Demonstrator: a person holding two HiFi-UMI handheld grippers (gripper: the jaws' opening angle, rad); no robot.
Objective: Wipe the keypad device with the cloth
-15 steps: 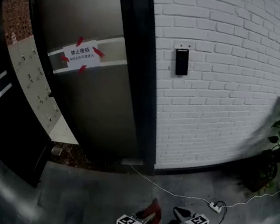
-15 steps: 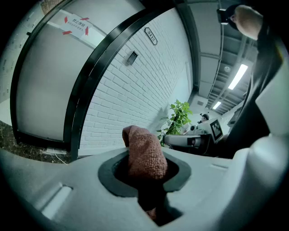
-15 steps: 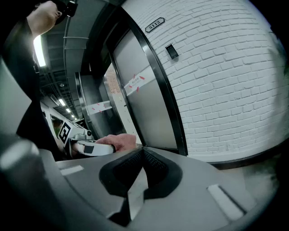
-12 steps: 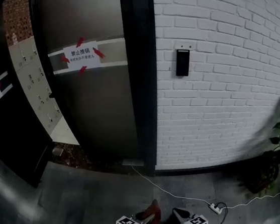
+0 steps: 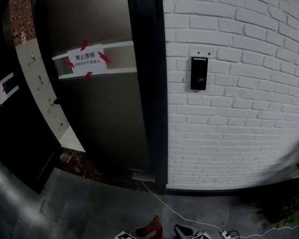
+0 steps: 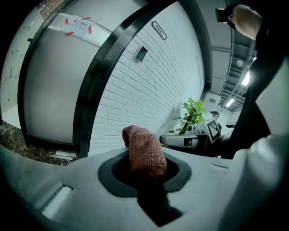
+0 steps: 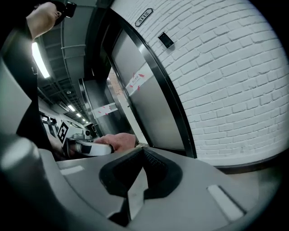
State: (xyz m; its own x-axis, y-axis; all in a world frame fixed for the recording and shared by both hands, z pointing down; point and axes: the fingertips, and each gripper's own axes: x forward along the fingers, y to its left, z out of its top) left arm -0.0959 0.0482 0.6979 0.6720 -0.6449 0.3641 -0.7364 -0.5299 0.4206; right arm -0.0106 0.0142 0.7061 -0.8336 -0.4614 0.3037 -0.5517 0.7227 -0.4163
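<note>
The white brick wall (image 5: 237, 111) fills the head view's right, with the keypad device (image 5: 199, 73) mounted at upper centre, well apart from both tools. Low at bottom centre, the left gripper (image 6: 145, 176) clamps the reddish cloth (image 6: 143, 151), its end protruding, likely for wiping; the right gripper (image 7: 142, 155) is closed, empty

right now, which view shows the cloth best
The left gripper view: the cloth stands centre frame, weave clear, clamped by the left gripper. The head view shows only its small red tip low down; the right gripper view shows none of it.
</note>
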